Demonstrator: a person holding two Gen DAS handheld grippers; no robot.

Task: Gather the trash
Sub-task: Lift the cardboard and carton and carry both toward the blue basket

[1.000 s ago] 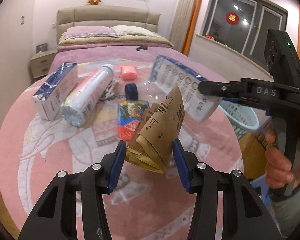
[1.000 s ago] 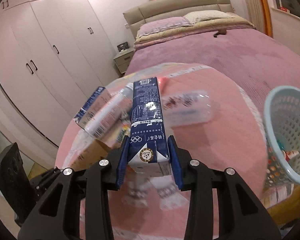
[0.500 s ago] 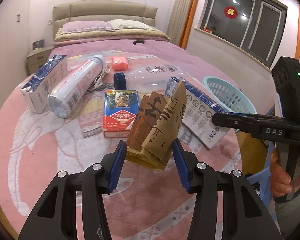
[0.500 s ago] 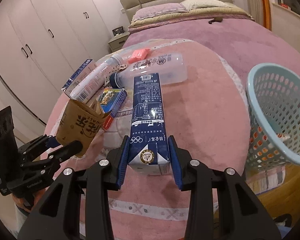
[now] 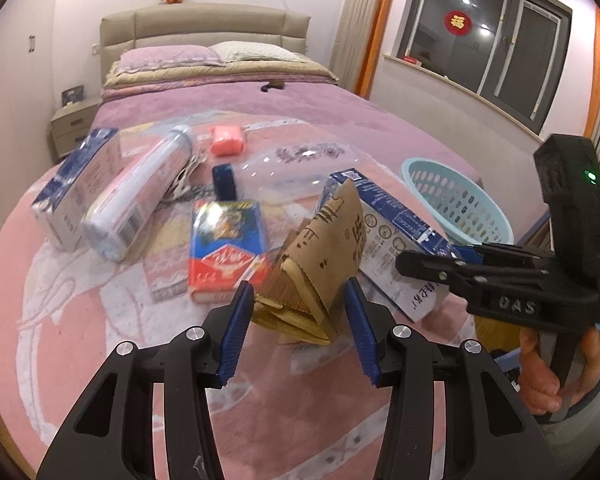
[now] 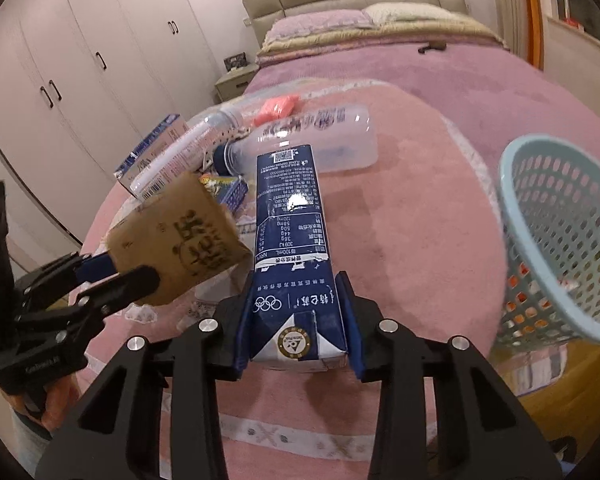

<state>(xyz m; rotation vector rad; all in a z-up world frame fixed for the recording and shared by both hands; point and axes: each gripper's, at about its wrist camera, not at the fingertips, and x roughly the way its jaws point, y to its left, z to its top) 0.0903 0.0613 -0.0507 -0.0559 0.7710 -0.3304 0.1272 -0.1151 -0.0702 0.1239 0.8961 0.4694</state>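
Left wrist view: left gripper [image 5: 300,334] was clamped on a crumpled brown paper bag [image 5: 320,268], blue pads pressed to both sides, bag held up off the pink blanket [image 5: 80,340]. Just beyond it, right gripper [image 5: 428,266] came in from the right w/ a blue-and-white milk carton [image 5: 384,236] pinched in its fingers, person's hand [image 5: 556,368] round the handle. Rest of the trash lay on the blanket: red-and-blue packet [image 5: 228,248] flat in the middle, clear bottle w/ a dark blue cap [image 5: 284,168] behind it, a white bottle [image 5: 136,196] on its side touching a 2nd carton [image 5: 78,188] at the far left, small pink pack [image 5: 227,140] further back. Light blue basket [image 5: 456,200] sat at the right edge of the bed, behind the held carton. Right wrist view: right gripper [image 6: 298,320] was closed tight on the milk carton [image 6: 292,240], carton pointing straight away from the cam. Left gripper [image 6: 120,276] showed at left w/ the brown paper bag [image 6: 180,236] in its grip, bag just beside the carton; can't tell if they touched. Clear bottle [image 6: 312,140] lay past the carton's far end, pink pack [image 6: 278,106] behind that. Basket [image 6: 560,232] stood off to the right, well apart from the carton, some bits visible through its holes.
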